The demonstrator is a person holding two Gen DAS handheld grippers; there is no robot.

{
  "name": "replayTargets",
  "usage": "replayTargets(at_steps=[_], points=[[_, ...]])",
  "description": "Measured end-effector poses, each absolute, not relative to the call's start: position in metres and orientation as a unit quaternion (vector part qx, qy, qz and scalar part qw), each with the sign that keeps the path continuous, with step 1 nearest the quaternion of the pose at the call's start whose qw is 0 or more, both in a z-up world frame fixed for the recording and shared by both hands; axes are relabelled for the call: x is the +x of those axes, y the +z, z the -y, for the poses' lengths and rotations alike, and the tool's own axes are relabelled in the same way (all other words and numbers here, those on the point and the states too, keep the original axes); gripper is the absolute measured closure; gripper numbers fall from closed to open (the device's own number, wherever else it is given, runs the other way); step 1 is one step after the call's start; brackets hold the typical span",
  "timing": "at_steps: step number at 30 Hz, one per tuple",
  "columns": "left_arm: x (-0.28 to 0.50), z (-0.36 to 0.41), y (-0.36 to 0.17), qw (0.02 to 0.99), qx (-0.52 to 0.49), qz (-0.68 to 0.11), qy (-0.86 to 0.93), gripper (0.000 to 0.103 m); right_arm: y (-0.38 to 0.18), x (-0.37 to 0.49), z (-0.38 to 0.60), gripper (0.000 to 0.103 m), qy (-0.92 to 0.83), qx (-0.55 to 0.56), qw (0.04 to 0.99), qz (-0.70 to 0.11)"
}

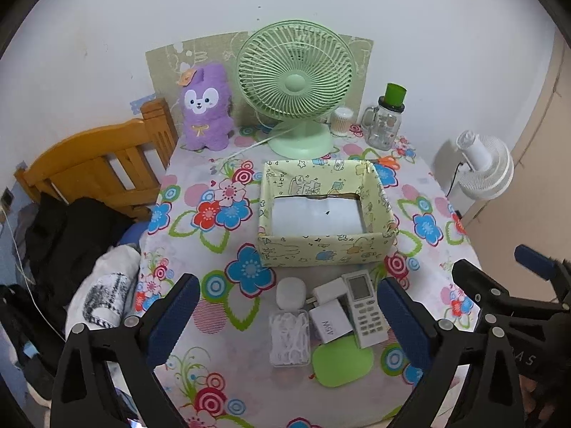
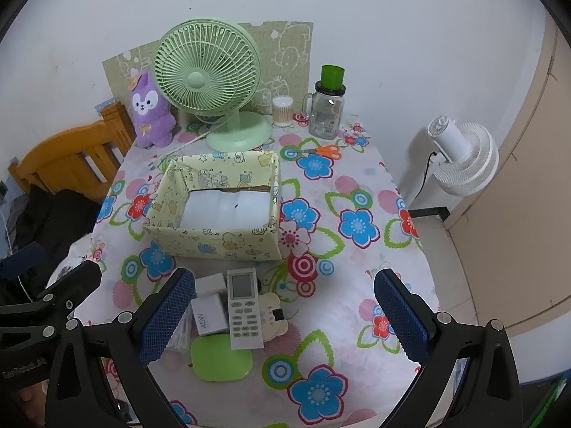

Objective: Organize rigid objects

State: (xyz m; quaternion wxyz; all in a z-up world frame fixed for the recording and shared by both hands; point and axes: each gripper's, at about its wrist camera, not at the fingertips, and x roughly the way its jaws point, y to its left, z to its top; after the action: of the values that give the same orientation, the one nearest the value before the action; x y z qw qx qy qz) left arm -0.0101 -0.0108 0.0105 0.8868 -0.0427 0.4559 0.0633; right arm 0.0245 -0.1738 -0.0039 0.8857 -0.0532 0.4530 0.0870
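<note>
A yellow patterned box [image 1: 326,251] [image 2: 214,240] stands open on the flowered table, with only a white lining inside. In front of it lies a cluster: a white remote [image 1: 364,308] [image 2: 244,308], two white chargers [image 1: 330,321] [image 2: 210,314], a round white case [image 1: 291,292], a clear box of white bits [image 1: 289,339], a green lid-like case [image 1: 342,362] [image 2: 221,356], and a bear-shaped card [image 2: 273,315]. My left gripper [image 1: 289,317] hovers open above the cluster. My right gripper [image 2: 285,315] is open too, with the remote between its fingers' lines, untouched.
At the back stand a green fan [image 1: 296,82], a purple plush [image 1: 205,107], a cotton-swab jar [image 1: 340,121] and a glass mug-jar [image 1: 387,121]. Orange scissors [image 2: 326,150] lie beside the box. A wooden bed frame [image 1: 100,164] is left, a white fan [image 2: 460,157] right.
</note>
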Motion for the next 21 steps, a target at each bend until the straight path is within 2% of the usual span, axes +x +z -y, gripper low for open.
replayTargets(at_steps=[21], points=[[-0.0112,0.0083,0.0042,0.881,-0.056,-0.466,0.063,0.004,-0.0042,0.0255,0.173,0.004,0.111,-0.044,0.883,-0.455]])
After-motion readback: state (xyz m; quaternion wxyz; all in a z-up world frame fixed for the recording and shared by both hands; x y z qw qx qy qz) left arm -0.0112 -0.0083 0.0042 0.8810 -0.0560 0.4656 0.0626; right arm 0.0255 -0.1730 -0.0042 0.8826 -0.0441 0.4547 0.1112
